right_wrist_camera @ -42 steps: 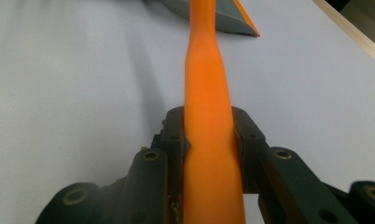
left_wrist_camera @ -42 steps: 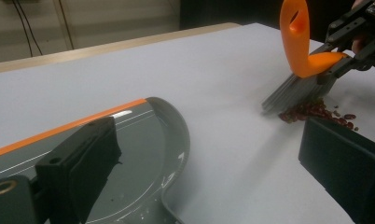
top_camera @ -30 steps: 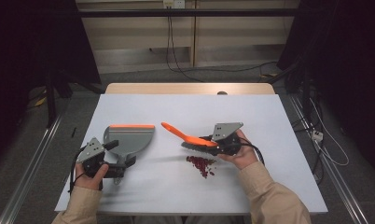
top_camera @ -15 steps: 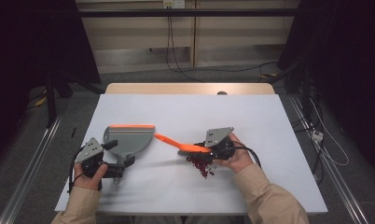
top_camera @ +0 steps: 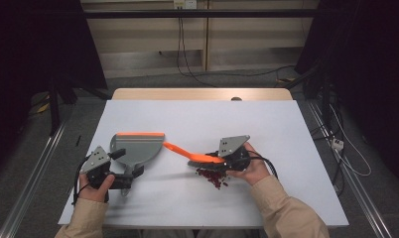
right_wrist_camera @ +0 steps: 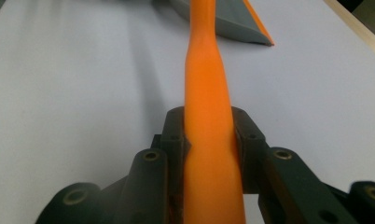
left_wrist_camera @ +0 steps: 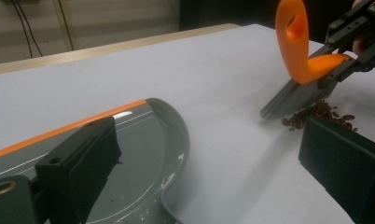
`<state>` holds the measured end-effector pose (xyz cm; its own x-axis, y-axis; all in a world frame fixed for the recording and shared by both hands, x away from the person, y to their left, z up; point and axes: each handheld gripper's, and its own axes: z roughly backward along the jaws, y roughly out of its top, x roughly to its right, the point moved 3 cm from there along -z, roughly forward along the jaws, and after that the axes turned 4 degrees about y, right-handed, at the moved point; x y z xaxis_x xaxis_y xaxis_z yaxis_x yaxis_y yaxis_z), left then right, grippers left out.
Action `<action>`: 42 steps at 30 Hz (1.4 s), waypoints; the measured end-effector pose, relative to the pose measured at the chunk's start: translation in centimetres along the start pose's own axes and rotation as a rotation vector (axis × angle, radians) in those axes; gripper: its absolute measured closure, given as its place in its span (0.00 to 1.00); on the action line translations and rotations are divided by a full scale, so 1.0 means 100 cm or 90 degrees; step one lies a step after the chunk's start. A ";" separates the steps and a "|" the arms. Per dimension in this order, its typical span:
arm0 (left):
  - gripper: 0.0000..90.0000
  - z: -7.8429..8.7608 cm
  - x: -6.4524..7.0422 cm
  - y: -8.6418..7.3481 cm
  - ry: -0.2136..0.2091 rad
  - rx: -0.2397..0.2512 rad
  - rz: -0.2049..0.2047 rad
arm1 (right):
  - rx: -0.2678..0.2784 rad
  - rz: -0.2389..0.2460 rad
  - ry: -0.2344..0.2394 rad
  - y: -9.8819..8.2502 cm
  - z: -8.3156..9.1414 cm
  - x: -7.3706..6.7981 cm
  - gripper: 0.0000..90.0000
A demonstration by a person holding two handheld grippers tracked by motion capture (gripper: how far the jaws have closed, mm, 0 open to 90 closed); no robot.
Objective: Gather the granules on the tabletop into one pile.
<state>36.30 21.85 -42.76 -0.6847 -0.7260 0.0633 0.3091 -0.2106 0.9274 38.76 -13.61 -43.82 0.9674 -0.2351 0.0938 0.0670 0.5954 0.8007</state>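
Sweeping the red beans [top_camera: 213,177] into the dustpan [top_camera: 136,148] is the step in hand, and it asks for a low and steady stroke. The right hand-held gripper [top_camera: 223,159] is clamped on the orange handle of the brush [top_camera: 197,157]; in the right gripper view the jaws press this handle from both sides. The grey bristles stand on the white worktop [top_camera: 267,129] at the edge of the bean pile that faces the dustpan, so I judge the brush should first go to the other side of the pile, then pull toward the pan.

The left hand-held gripper [top_camera: 119,181] holds the dustpan by its handle, though the pictures do not let me see the jaws pressing, so whether the grip is tight I cannot tell. The dustpan lies flat on the worktop, well apart from the beans, and its orange lip points away from the person. To do the step well, the pan probably should turn so that the lip faces the beans, and come near them. Short strokes with light pressure are better, because round beans roll easily and may scatter over the worktop.
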 end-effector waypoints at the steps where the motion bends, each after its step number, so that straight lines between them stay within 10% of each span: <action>1: 0.05 0.000 0.000 0.000 0.000 0.001 0.002 | 0.006 -0.009 -0.007 0.000 0.001 0.001 0.79; 10: 0.05 0.000 0.000 0.000 0.000 0.000 0.002 | 0.040 -0.168 -0.113 0.007 0.011 0.010 0.79; 16: 0.05 -0.001 0.000 0.000 -0.001 -0.002 0.000 | 0.085 -0.350 -0.191 0.012 0.009 0.013 0.79; 21: 0.05 0.000 0.000 0.000 -0.001 0.000 0.004 | 0.100 -0.415 -0.225 0.014 0.004 0.014 0.79; 42: 0.05 -0.002 0.003 0.001 -0.007 0.000 -0.002 | 0.143 -0.497 -0.274 0.027 -0.001 0.007 0.79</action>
<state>36.26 21.53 -42.74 -0.6930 -0.7180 0.0644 0.3064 -0.2125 0.9279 39.61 -12.06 -41.70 0.4902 -0.8003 -0.3453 0.5698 -0.0056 0.8218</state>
